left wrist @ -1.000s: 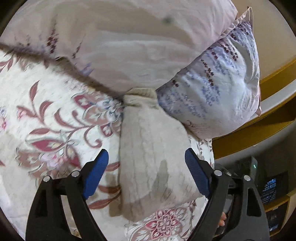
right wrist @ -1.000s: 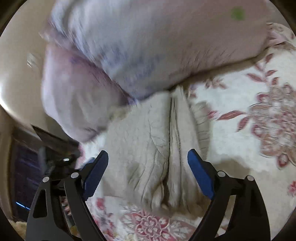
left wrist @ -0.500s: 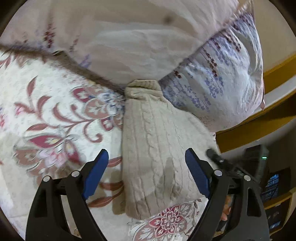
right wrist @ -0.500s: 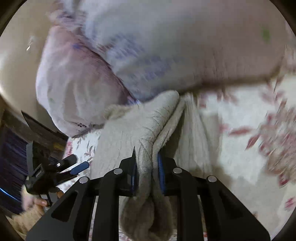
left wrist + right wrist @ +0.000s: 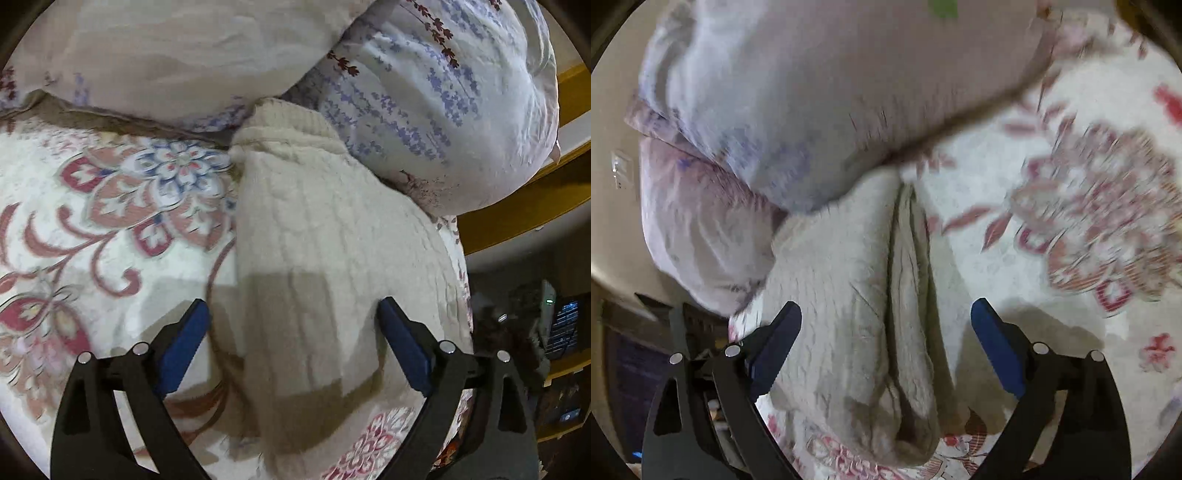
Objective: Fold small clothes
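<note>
left wrist view: the left gripper [image 5: 293, 343] has its blue-padded fingers [image 5: 183, 341] spread wide, holding nothing. between and beyond them lies the cream cable-knit sweater [image 5: 325, 251], folded into a long, narrow bundle on the floral bedspread [image 5: 110, 221]. the ribbed end of the sweater is tucked against the pillows at the head of the bed: a pale pink pillow [image 5: 166, 55] on top and a lavender-sprigged pillow [image 5: 443, 110] under it and to the right, touching the knit along its right edge. the gripper's shadow falls across the near part of the sweater. off the bed's right edge there is a yellow wooden frame [image 5: 517, 218] and some dark electronics with small lit indicators [image 5: 554, 317] (too dim to identify).

right wrist view: the right gripper [image 5: 886, 343] is likewise spread wide, gripping nothing, its pads on either side of the sweater [image 5: 842, 306] without touching it. from here the bundle shows a deep lengthwise crease where the folded layers meet, right of its middle. its far end meets the pale pillow [image 5: 831, 92], and a second pillow [image 5: 701, 229] sits to the left against it. the bedspread [image 5: 1052, 229] stretches to the right, blurred.
</note>
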### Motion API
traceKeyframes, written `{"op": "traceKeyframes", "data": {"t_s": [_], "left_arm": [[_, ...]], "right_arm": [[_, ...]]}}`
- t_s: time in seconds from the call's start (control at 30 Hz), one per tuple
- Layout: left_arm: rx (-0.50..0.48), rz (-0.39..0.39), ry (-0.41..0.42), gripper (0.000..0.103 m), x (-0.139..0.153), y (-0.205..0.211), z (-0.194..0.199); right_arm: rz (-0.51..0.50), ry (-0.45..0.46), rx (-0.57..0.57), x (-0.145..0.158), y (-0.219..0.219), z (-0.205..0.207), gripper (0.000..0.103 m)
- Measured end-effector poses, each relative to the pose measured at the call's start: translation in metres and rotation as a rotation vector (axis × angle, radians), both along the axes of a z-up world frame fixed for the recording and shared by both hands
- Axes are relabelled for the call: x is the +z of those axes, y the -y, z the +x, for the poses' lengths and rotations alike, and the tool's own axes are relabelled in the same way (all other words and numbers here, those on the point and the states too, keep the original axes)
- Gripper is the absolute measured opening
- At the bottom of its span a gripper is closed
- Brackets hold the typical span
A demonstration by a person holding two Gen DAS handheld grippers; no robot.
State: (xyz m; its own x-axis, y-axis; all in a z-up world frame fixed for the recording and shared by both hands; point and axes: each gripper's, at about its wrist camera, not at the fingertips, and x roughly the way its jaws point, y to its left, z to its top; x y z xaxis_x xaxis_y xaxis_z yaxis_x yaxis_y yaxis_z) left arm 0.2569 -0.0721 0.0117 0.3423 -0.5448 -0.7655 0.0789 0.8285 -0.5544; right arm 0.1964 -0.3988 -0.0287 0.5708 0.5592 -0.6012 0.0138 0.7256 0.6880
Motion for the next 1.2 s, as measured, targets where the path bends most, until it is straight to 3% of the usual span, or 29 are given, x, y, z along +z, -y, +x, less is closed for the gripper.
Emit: {"op": "traceKeyframes", "data": {"t_s": [0.03,0.07,0.1,0.17,0.23,0.33,0.4,0.47,0.53,0.63,0.77,0.83,0.93,0.97,1.07,1.1,1.13,1.17,1.2], "left_arm": [[0.003,-0.019,0.005,0.087,-0.002,0.003,0.003],[0.000,-0.057,0.008,0.070,-0.005,0.006,0.005],[0.005,-0.067,0.007,0.067,-0.008,0.007,0.004],[0.010,-0.097,0.036,0.043,-0.004,0.002,-0.001],[-0.029,-0.155,0.073,0.038,0.009,-0.015,-0.013],[-0.099,-0.135,0.187,0.039,0.036,-0.047,-0.041],[-0.117,-0.059,0.209,0.044,0.035,-0.068,-0.056],[-0.105,0.119,0.169,0.058,0.015,-0.078,-0.060],[-0.038,0.111,0.182,0.068,0.013,-0.095,-0.066],[0.039,0.145,0.229,0.073,0.030,-0.111,-0.080],[0.037,0.195,0.306,0.082,0.047,-0.119,-0.118],[0.020,0.206,0.338,0.086,0.053,-0.110,-0.139],[-0.026,0.222,0.340,0.088,0.045,-0.092,-0.155],[-0.042,0.232,0.334,0.088,0.040,-0.084,-0.160],[-0.069,0.250,0.317,0.092,0.028,-0.075,-0.176],[-0.066,0.255,0.317,0.095,0.027,-0.075,-0.181],[-0.047,0.272,0.323,0.101,0.026,-0.074,-0.189],[-0.029,0.278,0.333,0.101,0.026,-0.074,-0.194],[-0.025,0.277,0.334,0.101,0.025,-0.074,-0.197]], "right_arm": [[0.023,-0.029,0.029,-0.010,-0.005,0.006,0.084],[0.028,-0.030,0.041,-0.015,-0.010,0.005,0.072],[0.046,-0.021,0.053,-0.017,-0.013,0.003,0.040],[0.067,0.025,0.042,-0.012,-0.020,-0.009,0.035],[0.090,0.065,0.071,-0.003,-0.029,-0.021,0.031],[0.076,0.098,0.158,0.000,-0.055,-0.039,0.031],[-0.006,0.067,0.223,-0.015,-0.082,-0.045,0.033],[-0.061,0.048,0.231,-0.027,-0.098,-0.047,0.044],[-0.079,0.050,0.177,-0.019,-0.093,-0.054,0.060],[-0.143,0.208,0.083,0.013,-0.076,-0.090,0.059],[-0.158,0.333,0.179,0.036,-0.100,-0.116,0.059],[-0.242,0.312,0.252,0.026,-0.131,-0.110,0.059],[-0.390,0.189,0.208,-0.009,-0.128,-0.093,0.059],[-0.362,0.230,0.151,-0.012,-0.118,-0.088,0.059],[-0.231,0.179,0.097,-0.014,-0.102,-0.081,0.059],[-0.232,0.190,0.085,-0.011,-0.101,-0.088,0.059],[-0.252,0.220,0.066,-0.006,-0.105,-0.100,0.068],[-0.296,0.267,0.022,-0.002,-0.105,-0.121,0.077],[-0.321,0.289,-0.007,-0.001,-0.103,-0.135,0.099]]}}
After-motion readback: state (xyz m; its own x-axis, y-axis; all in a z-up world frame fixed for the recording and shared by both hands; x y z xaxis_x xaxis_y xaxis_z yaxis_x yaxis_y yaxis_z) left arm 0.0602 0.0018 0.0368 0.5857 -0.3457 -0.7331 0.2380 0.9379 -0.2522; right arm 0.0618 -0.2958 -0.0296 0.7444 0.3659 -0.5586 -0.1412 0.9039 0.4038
